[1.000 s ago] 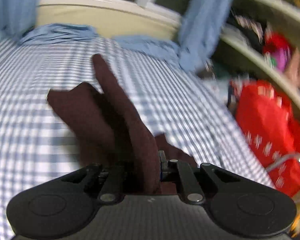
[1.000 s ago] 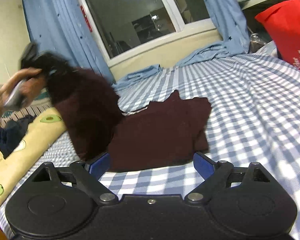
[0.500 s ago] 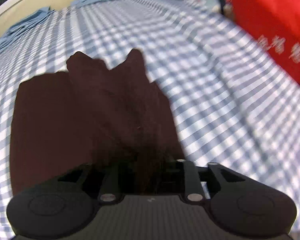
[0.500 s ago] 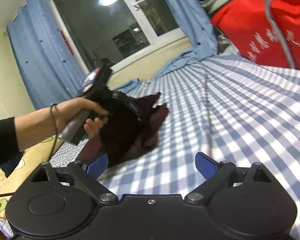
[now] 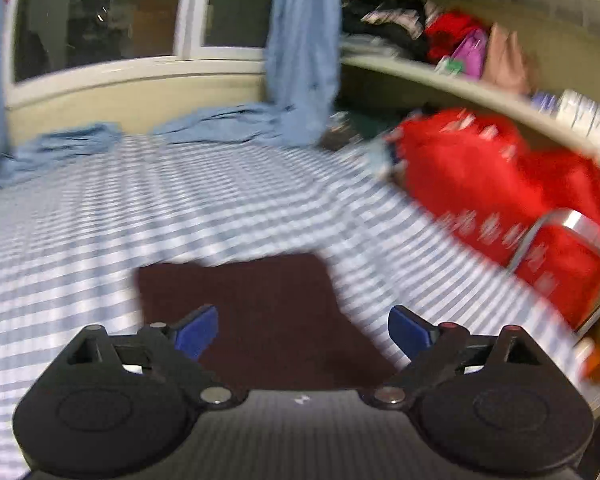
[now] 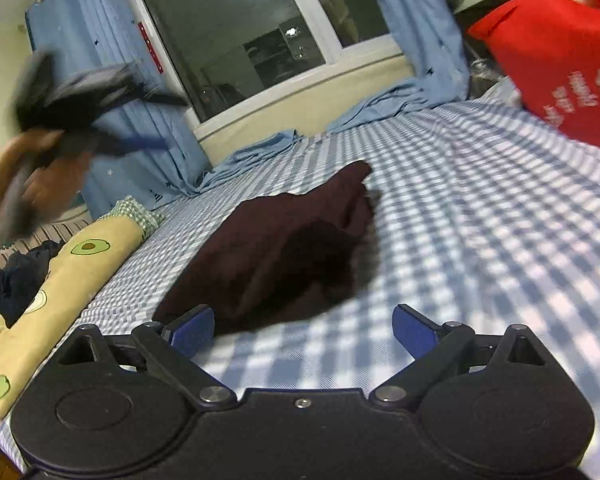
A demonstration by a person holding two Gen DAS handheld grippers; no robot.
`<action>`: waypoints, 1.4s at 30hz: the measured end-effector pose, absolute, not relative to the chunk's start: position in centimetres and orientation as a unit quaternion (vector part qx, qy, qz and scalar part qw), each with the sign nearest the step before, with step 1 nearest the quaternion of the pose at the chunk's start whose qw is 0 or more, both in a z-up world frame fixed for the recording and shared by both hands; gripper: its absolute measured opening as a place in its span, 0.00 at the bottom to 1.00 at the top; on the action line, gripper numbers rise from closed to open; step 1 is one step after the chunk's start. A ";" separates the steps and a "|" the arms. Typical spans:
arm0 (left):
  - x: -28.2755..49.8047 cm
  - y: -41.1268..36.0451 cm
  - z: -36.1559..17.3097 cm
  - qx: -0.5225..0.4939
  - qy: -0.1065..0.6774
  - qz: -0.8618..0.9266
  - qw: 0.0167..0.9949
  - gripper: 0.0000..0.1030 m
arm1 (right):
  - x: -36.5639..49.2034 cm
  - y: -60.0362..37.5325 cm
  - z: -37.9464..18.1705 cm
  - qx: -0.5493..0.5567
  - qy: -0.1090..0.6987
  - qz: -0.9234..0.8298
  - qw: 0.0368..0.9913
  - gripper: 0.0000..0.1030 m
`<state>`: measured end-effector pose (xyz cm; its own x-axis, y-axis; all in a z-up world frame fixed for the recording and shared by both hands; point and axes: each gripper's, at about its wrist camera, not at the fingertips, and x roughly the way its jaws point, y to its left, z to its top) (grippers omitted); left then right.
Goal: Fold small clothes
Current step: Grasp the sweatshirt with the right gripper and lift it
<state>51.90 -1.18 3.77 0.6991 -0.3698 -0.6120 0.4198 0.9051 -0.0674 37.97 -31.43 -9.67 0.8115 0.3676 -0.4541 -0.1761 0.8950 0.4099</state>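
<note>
Now | left gripper (image 5: 303, 330) jaws just opened, empty | maroon garment (image 5: 260, 312) below

Both wrist views low over checked bed (image 5: 100, 208), facing window, sharing maroon garment (image 6: 284, 248)

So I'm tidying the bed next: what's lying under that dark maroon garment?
The maroon garment lies directly on the blue-and-white checked sheet, which shows all around it. Its folded layers cover the patch beneath, so anything tucked under or between them cannot be seen.
</note>
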 end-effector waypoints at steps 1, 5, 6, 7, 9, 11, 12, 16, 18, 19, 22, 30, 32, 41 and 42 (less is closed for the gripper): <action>50.7 0.4 2.7 0.055 0.324 -0.201 0.923 0.92 | 39.2 -31.1 -9.7 0.193 0.277 0.143 0.930 0.91; 48.1 5.5 -2.1 0.064 0.341 -0.159 0.924 0.91 | 44.9 -30.1 -10.1 0.270 0.311 0.135 0.901 0.91; 47.4 6.8 -3.3 0.055 0.349 -0.153 0.923 0.91 | 46.0 -29.7 -10.1 0.269 0.320 0.128 0.899 0.91; 47.3 7.6 -4.4 0.046 0.353 -0.145 0.923 0.91 | 47.3 -29.1 -10.1 0.259 0.326 0.117 0.902 0.91; 46.1 9.4 -5.9 0.033 0.356 -0.125 0.925 0.91 | 49.2 -27.8 -10.2 0.226 0.331 0.094 0.911 0.91; 45.3 10.8 -7.0 0.036 0.348 -0.108 0.930 0.91 | 50.8 -26.8 -10.1 0.211 0.336 0.075 0.915 0.86; 45.2 11.1 -7.5 0.044 0.343 -0.101 0.933 0.91 | 51.4 -26.6 -10.1 0.209 0.338 0.072 0.915 0.77; 43.7 10.1 -9.0 0.110 0.303 -0.080 0.943 0.91 | 52.4 -25.6 -9.7 0.198 0.345 0.042 0.917 0.30; 43.1 8.8 -9.6 0.137 0.281 -0.090 0.945 0.91 | 52.5 -25.5 -9.0 0.198 0.332 0.042 0.921 0.22; 43.0 7.7 -10.0 0.155 0.270 -0.095 0.945 0.91 | 52.4 -25.4 -8.5 0.202 0.323 0.051 0.923 0.21; 42.1 4.4 -11.0 0.220 0.237 -0.106 0.940 0.90 | 52.9 -25.0 -6.5 0.204 0.299 0.074 0.929 0.19; 42.7 -1.1 -11.8 0.231 0.202 -0.085 0.948 0.87 | 56.7 -22.2 0.5 0.211 0.258 0.156 0.930 0.17; 44.9 -1.2 -11.7 0.197 0.205 -0.040 0.958 0.83 | 57.2 -21.6 2.0 0.211 0.247 0.180 0.928 0.17; 49.1 3.9 -13.9 0.081 0.263 0.116 0.954 0.90 | 54.2 -28.1 -3.4 0.273 0.245 0.202 0.908 0.16; 48.8 4.2 -14.4 0.073 0.266 0.117 0.954 0.90 | 53.9 -29.0 -5.9 0.284 0.267 0.187 0.902 0.16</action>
